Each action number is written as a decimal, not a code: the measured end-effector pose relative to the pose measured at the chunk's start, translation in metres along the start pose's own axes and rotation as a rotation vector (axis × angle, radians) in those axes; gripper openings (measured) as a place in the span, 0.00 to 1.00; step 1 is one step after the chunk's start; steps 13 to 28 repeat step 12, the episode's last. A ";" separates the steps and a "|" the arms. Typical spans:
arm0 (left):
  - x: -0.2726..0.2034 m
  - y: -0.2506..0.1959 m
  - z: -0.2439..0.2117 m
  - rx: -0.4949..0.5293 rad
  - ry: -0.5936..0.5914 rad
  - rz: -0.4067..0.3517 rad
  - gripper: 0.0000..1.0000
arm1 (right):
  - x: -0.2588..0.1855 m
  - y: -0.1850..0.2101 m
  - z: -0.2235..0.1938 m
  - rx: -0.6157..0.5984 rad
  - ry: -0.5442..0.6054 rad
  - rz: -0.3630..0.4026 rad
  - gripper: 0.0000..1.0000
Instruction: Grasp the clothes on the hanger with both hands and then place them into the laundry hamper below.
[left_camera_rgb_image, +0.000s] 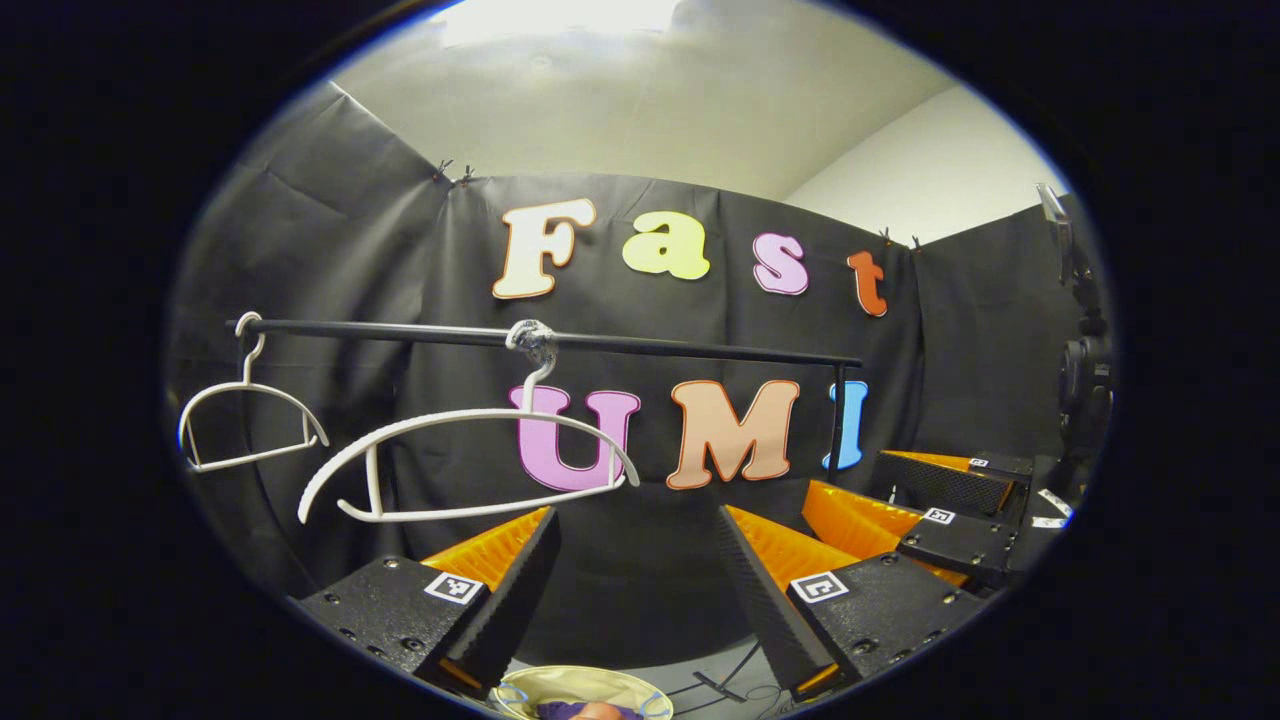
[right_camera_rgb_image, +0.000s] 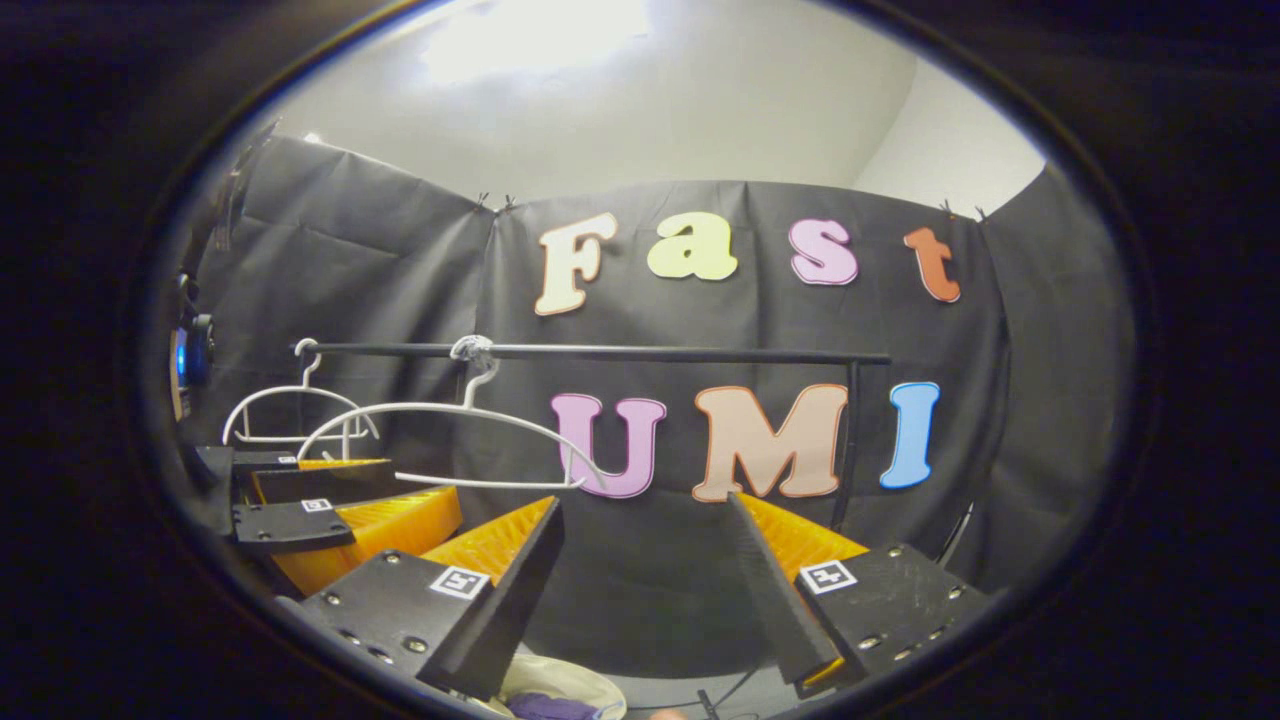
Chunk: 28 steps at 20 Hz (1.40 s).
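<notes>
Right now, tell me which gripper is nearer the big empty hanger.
Left. The left gripper is just below the hanger; the right gripper is farther off, hanger up-left.

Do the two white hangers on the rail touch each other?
Apart. In the left gripper view, black cloth shows between the small hanger and the big hanger; their hooks sit at separate spots on the rail.

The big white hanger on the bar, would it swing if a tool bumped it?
Probably. The big white hanger hangs by one thin hook from the bar, already tilted, with no clothes weighing it down. It looks light and stiff, likely plastic.
</notes>
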<state>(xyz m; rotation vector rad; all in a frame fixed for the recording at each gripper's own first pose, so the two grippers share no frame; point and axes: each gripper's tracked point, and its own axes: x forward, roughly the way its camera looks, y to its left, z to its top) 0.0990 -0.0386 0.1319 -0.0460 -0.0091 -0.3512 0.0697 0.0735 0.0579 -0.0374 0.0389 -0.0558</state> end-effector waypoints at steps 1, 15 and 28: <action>0.000 -0.003 0.001 0.003 -0.003 0.002 0.93 | -0.001 -0.002 0.000 0.005 0.001 0.001 0.95; -0.005 -0.024 0.001 0.027 -0.003 0.001 0.93 | -0.016 -0.030 0.002 0.021 -0.009 -0.021 0.95; -0.005 -0.024 0.001 0.027 -0.003 0.001 0.93 | -0.016 -0.030 0.002 0.021 -0.009 -0.021 0.95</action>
